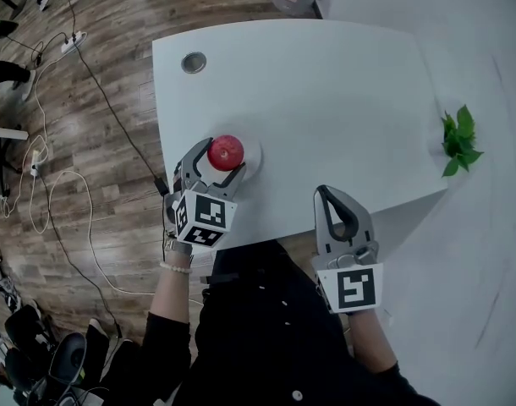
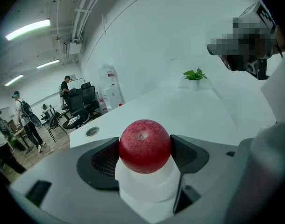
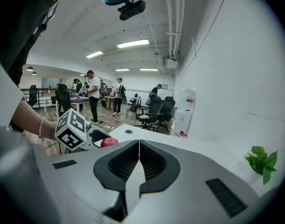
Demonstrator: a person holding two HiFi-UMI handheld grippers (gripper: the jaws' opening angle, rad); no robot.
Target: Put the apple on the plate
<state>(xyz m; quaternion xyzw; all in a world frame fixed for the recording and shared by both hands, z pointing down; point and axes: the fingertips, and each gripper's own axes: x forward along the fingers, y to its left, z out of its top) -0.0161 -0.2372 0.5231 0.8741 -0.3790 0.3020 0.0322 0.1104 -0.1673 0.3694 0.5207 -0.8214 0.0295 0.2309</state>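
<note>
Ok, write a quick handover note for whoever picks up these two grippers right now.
Left gripper: shut on the apple, one jaw on each side of it.
Right gripper: jaws together, nothing between them, at the near edge of the table.
The apple is directly over the white plate, near the table's left front corner. I cannot tell if it already rests on the plate.
Done: apple gripped and lined up with the plate.
Left: probably lower it if needed, open the left jaws and pull back.
</note>
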